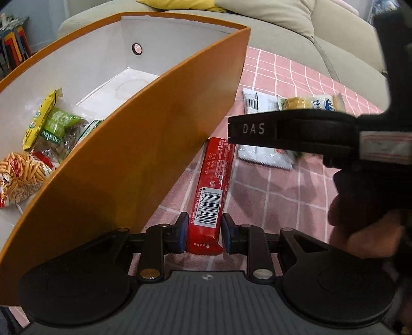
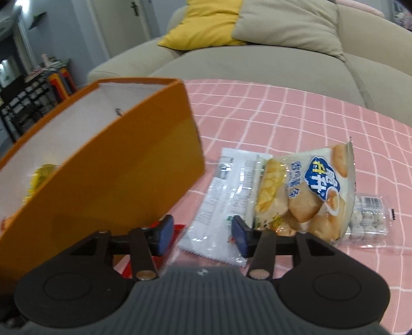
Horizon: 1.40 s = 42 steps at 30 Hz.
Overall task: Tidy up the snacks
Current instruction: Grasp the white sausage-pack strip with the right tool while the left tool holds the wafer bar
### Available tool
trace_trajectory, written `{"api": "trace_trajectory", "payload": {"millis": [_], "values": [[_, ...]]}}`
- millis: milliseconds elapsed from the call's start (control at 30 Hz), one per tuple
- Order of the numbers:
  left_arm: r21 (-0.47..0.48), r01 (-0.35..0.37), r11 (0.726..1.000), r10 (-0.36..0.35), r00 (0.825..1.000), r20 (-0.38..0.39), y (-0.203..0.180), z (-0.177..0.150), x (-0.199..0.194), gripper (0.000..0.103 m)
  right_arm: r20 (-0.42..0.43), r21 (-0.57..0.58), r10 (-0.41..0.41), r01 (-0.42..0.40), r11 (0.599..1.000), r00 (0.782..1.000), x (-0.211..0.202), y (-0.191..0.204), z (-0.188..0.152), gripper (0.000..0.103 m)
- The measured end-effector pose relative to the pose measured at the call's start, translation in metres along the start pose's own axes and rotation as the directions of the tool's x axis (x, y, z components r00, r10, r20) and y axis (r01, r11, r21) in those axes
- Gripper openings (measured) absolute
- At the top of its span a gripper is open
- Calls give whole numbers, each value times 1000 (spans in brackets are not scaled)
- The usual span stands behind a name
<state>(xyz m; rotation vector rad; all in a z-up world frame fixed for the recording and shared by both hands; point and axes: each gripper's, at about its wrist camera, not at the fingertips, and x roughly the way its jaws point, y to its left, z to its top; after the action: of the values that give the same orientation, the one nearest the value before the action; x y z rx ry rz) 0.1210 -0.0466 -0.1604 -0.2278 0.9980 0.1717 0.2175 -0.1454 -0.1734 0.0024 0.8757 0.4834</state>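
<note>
A red snack bar (image 1: 213,185) lies on the pink checked cloth beside the orange box (image 1: 144,144). My left gripper (image 1: 204,232) is shut on its near end, with a blue pad pressed against each side. Inside the box lie a yellow packet (image 1: 38,121), a green packet (image 1: 60,128) and a bag of orange sticks (image 1: 20,175). My right gripper (image 2: 200,232) is open with nothing between its pads, above a white packet (image 2: 224,206). To the right of that are a bun bag (image 2: 309,190) and a clear pack of white balls (image 2: 368,219). The right gripper's finger (image 1: 283,128) crosses the left wrist view.
The orange box (image 2: 116,180) stands at the left and is tilted in both views. A beige sofa (image 2: 257,64) with a yellow cushion (image 2: 206,23) runs behind the table. A hand (image 1: 365,232) holds the right gripper. Shelves (image 2: 31,98) stand at the far left.
</note>
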Motion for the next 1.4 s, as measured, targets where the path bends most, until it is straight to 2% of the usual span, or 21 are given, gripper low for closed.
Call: {"api": "trace_trajectory", "payload": {"millis": [133, 167, 233, 467, 567, 633, 733, 1033, 1133, 1200, 1400], "values": [[-15, 12, 1000, -12, 1000, 2, 0, 3, 2, 32, 7, -13, -62, 62, 998, 998, 5, -2, 1, 71], [-18, 12, 1000, -12, 1000, 3, 0, 4, 2, 32, 6, -11, -68, 68, 998, 998, 7, -3, 2, 71], [-23, 14, 1000, -14, 1000, 3, 1, 6, 3, 40, 5, -18, -90, 90, 996, 996, 9, -3, 5, 71], [31, 37, 999, -37, 999, 8, -5, 10, 7, 41, -5, -104, -165, 163, 981, 986, 24, -6, 15, 75], [29, 47, 998, -47, 999, 6, -5, 12, 9, 41, -21, -82, -143, 141, 987, 990, 24, -18, 12, 68], [28, 52, 998, -53, 999, 5, -4, 13, 10, 41, -14, -108, -142, 140, 984, 990, 20, -17, 10, 55], [27, 58, 998, -58, 998, 2, -5, 15, 12, 41, -18, -114, -128, 125, 986, 992, 15, -18, 7, 51], [66, 87, 994, -88, 996, 0, -7, 19, 16, 43, -51, -93, -95, 90, 992, 994, -12, -28, -13, 48], [136, 75, 988, -76, 997, 4, -14, 17, 17, 45, -60, -25, -94, 93, 995, 994, -28, -39, -24, 47], [135, 86, 987, -88, 996, 9, -14, 17, 17, 46, -70, 12, -95, 96, 995, 993, -40, -46, -34, 47], [130, 146, 981, -144, 989, -24, -13, 24, 20, 54, -85, -8, -152, 152, 988, 985, -80, -43, -74, 47]]}}
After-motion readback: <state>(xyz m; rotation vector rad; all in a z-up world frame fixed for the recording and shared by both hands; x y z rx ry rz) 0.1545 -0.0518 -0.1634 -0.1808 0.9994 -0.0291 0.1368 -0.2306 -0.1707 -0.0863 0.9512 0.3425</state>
